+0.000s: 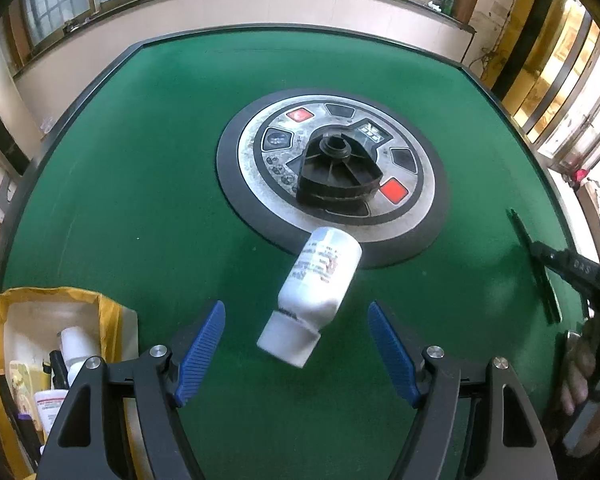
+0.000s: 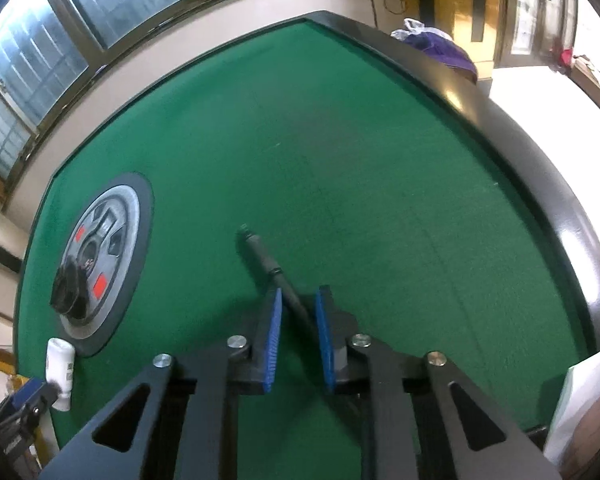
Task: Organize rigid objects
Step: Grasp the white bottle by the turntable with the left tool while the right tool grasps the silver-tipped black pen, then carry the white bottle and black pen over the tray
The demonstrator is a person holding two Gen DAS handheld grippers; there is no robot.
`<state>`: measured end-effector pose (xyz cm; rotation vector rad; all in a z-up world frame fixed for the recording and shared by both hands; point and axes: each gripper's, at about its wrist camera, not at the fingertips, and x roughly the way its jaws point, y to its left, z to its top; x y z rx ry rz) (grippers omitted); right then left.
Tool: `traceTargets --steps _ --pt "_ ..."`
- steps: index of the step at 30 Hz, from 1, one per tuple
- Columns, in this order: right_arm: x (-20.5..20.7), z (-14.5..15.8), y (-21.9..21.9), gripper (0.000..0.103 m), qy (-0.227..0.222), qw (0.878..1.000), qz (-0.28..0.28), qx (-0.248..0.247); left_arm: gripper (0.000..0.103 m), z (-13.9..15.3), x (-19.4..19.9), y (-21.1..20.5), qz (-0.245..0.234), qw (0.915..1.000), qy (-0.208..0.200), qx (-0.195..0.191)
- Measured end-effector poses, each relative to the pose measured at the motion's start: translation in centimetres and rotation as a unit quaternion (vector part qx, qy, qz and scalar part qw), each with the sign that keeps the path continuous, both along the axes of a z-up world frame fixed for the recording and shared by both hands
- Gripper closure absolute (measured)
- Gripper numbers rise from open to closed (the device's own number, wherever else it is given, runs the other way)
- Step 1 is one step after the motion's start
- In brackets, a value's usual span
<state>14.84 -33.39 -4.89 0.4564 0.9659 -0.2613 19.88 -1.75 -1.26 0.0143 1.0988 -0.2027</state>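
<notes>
A white bottle (image 1: pixel 314 292) with a white cap lies on the green table (image 1: pixel 140 184), its base touching the round panel's rim; it also shows in the right wrist view (image 2: pixel 60 368). My left gripper (image 1: pixel 296 312) is open, its blue fingers on either side of the bottle's cap end, not touching it. My right gripper (image 2: pixel 298 300) is shut on a black pen-like rod (image 2: pixel 266 264) that sticks forward over the felt. The right gripper and the rod (image 1: pixel 534 264) also show at the right in the left wrist view.
A round grey control panel (image 1: pixel 332 176) with red and black buttons and a black hub sits mid-table. A yellow box (image 1: pixel 56 360) at the near left edge holds white bottles and other items. The table has a raised black rim (image 2: pixel 500 152).
</notes>
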Motion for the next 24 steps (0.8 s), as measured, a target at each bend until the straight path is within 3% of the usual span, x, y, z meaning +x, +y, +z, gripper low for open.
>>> traceTargets --steps 3,9,13,18,21,22,24 --pt "0.2 -0.1 0.8 0.093 -0.002 1.000 0.020 0.019 0.026 -0.5 0.5 -0.5 -0.002 0.9999 0.004 0.009" --pt "0.3 0.0 1.8 0.094 -0.003 0.999 0.041 0.029 0.026 -1.5 1.4 -1.5 -0.007 0.9996 0.015 0.024" --pt "0.4 -0.8 1.7 0.094 -0.017 0.991 0.071 0.113 0.025 -2.1 1.9 -2.1 -0.010 0.9991 0.013 0.038" --pt "0.9 -1.2 3.4 0.094 -0.017 0.981 0.113 0.157 0.027 -2.7 2.2 -2.1 -0.004 0.9988 0.014 0.047" --pt "1.0 -1.1 4.7 0.094 -0.017 0.979 0.129 0.155 0.045 -2.5 1.9 -2.1 -0.004 0.9989 0.009 0.046" --pt "1.0 -1.0 5.2 0.094 -0.017 0.980 0.134 0.145 0.056 -2.4 1.8 -2.2 -0.007 0.9989 0.009 0.046" --pt "1.1 -0.7 6.3 0.094 -0.016 0.983 0.142 0.119 0.066 -2.2 1.5 -2.3 -0.010 0.9986 0.008 0.052"
